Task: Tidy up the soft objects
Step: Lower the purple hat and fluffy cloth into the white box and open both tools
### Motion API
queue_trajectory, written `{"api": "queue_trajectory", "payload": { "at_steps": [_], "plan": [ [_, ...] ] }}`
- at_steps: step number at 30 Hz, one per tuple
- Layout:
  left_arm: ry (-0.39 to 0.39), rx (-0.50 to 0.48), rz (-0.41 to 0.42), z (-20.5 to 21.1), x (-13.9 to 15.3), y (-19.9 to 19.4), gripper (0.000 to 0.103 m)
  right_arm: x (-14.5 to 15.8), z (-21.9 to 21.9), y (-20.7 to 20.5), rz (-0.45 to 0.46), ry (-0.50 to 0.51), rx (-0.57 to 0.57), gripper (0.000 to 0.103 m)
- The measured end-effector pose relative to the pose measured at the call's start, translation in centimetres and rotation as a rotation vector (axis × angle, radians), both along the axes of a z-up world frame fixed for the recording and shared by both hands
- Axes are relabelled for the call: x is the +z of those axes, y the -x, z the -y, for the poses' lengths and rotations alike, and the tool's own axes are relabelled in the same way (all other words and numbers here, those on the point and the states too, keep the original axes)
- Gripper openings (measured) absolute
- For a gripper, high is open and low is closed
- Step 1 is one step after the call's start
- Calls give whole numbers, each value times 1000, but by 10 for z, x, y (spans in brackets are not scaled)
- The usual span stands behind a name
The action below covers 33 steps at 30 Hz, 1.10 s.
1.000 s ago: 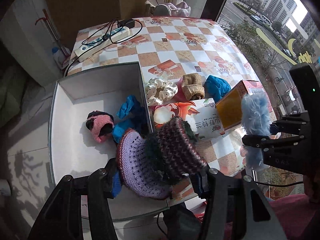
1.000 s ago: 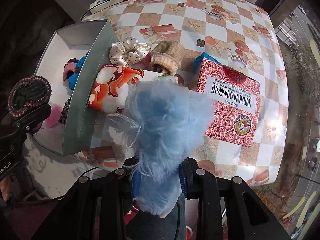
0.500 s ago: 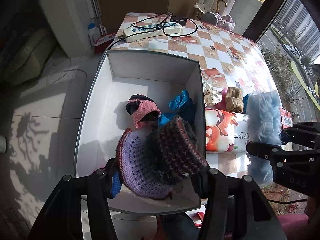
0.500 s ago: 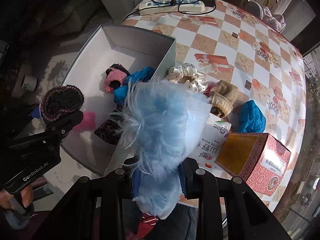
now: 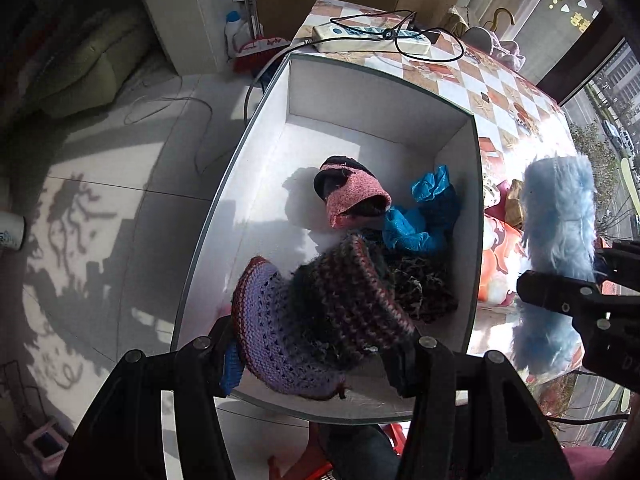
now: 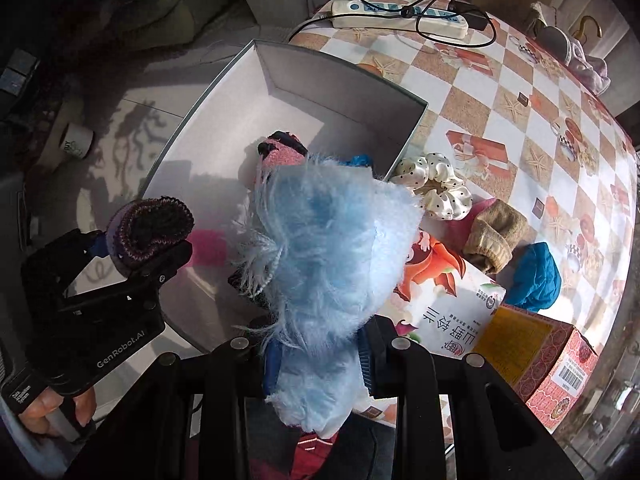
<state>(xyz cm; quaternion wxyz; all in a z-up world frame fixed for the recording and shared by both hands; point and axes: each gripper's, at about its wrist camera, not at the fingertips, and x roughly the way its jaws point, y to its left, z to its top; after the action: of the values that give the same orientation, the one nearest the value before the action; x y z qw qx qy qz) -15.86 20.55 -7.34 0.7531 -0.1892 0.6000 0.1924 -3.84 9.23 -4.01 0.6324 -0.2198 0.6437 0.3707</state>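
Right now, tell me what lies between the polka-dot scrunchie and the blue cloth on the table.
The tan knitted sock lies between the scrunchie and the blue cloth, beside a pink patch; the right wrist view shows it.

box's (image 5: 280, 128) far half free

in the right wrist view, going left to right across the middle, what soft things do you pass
purple knitted piece in the left claw → fluffy blue piece in the right claw → tan sock → blue cloth
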Motion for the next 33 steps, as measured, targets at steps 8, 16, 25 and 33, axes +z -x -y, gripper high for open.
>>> {"api": "queue_trajectory", "payload": {
  "at_steps": [8, 16, 25, 33],
  "plan": [
    [4, 10, -18, -1, -7, -2, 60, 1, -21, 3, 0, -10, 29, 32],
    [9, 18, -30, -4, -12, -1, 60, -3, -27, 3, -12, -5, 12, 32],
    [-10, 25, -32, -6, -11, -1, 67, 3, -40, -3, -5, -30, -7, 32],
    [27, 78, -15, -12, -9, 5, 81, 10, -46, -6, 2, -67, -23, 69]
  ]
}}
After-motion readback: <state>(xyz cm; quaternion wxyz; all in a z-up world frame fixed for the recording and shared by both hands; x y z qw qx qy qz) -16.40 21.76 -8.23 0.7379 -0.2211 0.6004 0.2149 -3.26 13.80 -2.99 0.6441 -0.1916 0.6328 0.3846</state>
